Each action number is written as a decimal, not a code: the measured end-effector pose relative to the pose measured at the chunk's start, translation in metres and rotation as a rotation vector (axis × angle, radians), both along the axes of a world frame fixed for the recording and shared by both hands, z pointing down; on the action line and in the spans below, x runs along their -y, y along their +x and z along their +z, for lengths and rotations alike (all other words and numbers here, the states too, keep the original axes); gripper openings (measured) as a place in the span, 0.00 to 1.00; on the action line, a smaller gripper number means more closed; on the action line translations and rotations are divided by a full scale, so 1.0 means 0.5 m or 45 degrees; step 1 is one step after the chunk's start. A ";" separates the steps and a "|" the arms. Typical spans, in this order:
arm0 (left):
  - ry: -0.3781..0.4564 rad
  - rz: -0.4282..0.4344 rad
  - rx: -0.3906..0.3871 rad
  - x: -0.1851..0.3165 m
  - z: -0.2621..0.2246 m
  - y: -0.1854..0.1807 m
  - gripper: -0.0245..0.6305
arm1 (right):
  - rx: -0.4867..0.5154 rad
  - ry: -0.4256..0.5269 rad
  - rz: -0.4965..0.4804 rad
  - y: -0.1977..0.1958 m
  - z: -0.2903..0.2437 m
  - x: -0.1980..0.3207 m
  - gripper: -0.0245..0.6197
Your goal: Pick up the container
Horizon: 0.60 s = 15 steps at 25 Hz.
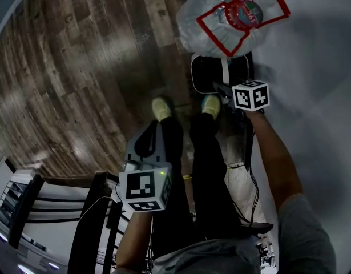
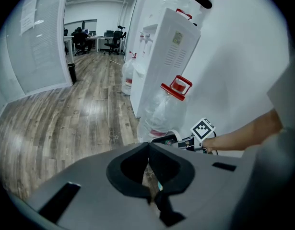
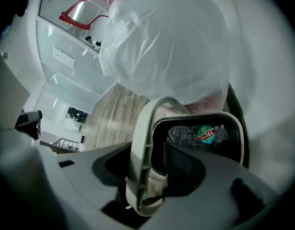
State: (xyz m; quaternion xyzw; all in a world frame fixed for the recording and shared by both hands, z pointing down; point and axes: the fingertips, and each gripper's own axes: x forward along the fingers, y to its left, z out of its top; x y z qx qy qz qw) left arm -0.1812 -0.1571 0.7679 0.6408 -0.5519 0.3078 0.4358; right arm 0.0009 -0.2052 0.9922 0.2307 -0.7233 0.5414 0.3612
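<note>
On the wood-plank floor point(image 1: 78, 67), just in front of the person's 2 shoes point(image 1: 161, 108), stands the container point(image 1: 208, 73), a black bin with a pale rim. It sits against the white wall, touching the base of a large translucent plastic bag point(image 1: 226, 16) with red handles.

Right tool point(image 1: 218, 89): reached down and forward at arm's length to the near edge of the container. In the right gripper view the pale rim point(image 3: 142, 128) runs upright between the 2 jaws, which are clamped on it, 1 jaw inside the bin and 1 outside. Gripping the rim is judged the sensible hold, since the body is too wide for the jaws. Inside the bin a crumpled bottle point(image 3: 209, 134) with a coloured label is visible, so the load is probably light.

Left tool point(image 2: 148, 150): held back beside the person's left leg, well apart from the container. Its jaws are together with nothing between them; it appears idle, kept out of the way of the right arm.

Stage, as judged: the grasp is made and the lift is not yet done, as the bin rests on the floor. A 1-sided rim hold may let the bin tilt as it rises, and the bag leaning on it could drag or topple.
</note>
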 end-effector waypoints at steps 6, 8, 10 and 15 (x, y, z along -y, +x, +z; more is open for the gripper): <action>0.003 -0.011 0.004 0.001 0.017 -0.003 0.06 | 0.048 -0.034 -0.012 -0.022 0.010 -0.005 0.25; 0.010 -0.004 0.002 0.002 0.018 0.002 0.06 | 0.061 -0.046 -0.034 -0.029 0.008 -0.011 0.13; 0.010 -0.004 -0.002 -0.001 0.017 0.004 0.06 | 0.076 -0.056 -0.067 -0.040 0.002 -0.019 0.09; 0.014 0.002 0.003 -0.008 0.010 0.003 0.06 | 0.165 -0.136 -0.062 -0.054 -0.008 -0.028 0.08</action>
